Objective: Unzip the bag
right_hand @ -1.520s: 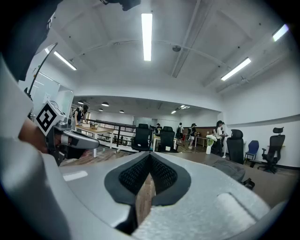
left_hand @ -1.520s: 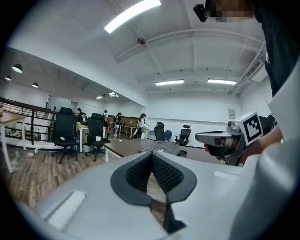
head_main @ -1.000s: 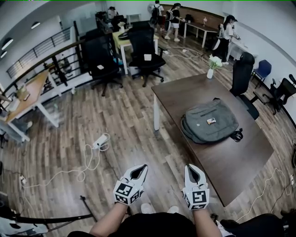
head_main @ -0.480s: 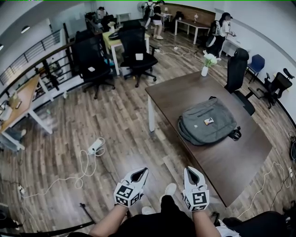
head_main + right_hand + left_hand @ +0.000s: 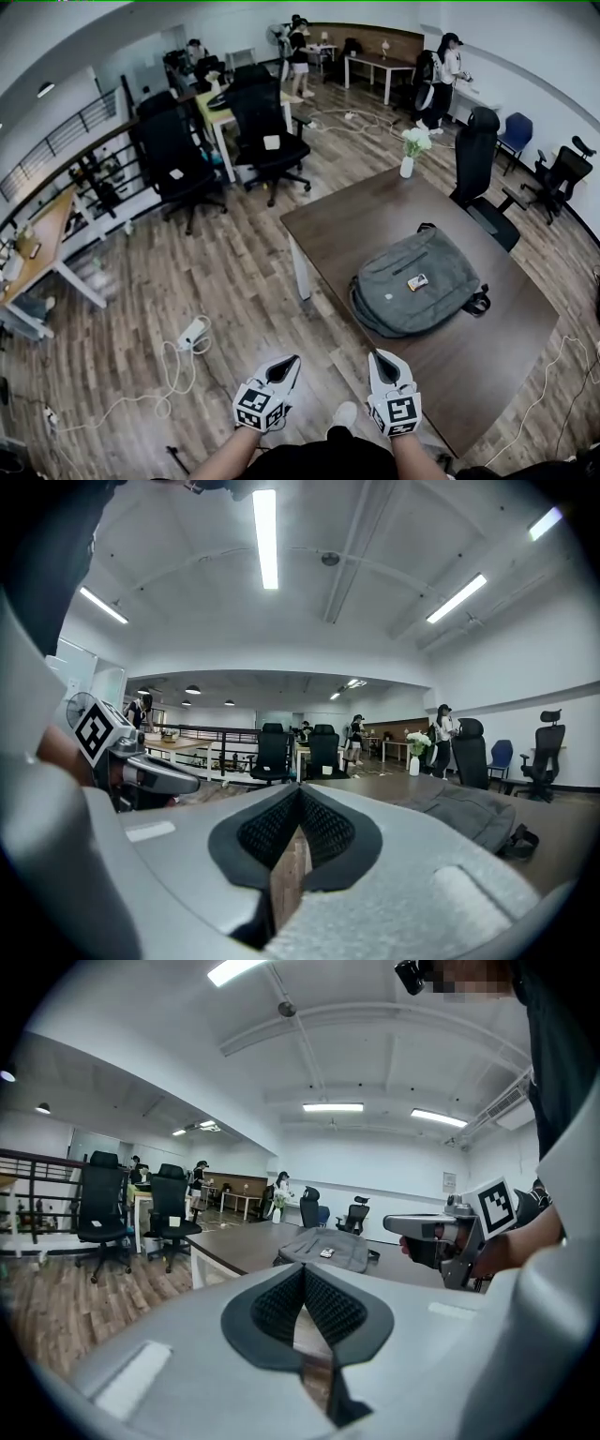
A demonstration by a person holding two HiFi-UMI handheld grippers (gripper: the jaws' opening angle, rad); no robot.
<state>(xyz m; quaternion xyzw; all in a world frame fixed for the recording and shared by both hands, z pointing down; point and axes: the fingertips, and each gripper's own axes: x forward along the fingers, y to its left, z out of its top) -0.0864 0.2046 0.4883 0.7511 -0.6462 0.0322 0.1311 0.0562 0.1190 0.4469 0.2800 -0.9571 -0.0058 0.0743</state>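
On the desk [image 5: 487,347], a grey bag [image 5: 415,279] lies flat, zipped. The left gripper [image 5: 282,370] and right gripper [image 5: 382,367] are closed and empty, short of the desk.

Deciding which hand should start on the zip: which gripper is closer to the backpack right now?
Right. In the head view the right gripper is just below and left of the backpack; the left gripper is farther left, over the floor.

Too small to tell on the bag [image 5: 394,300]: the zip, and what the little item [image 5: 416,281] lying on top is. Cut off at the head view's lower edge: both forearms [image 5: 221,457]. Hidden behind the right tool [image 5: 298,797] in its own view: the bag's near side.
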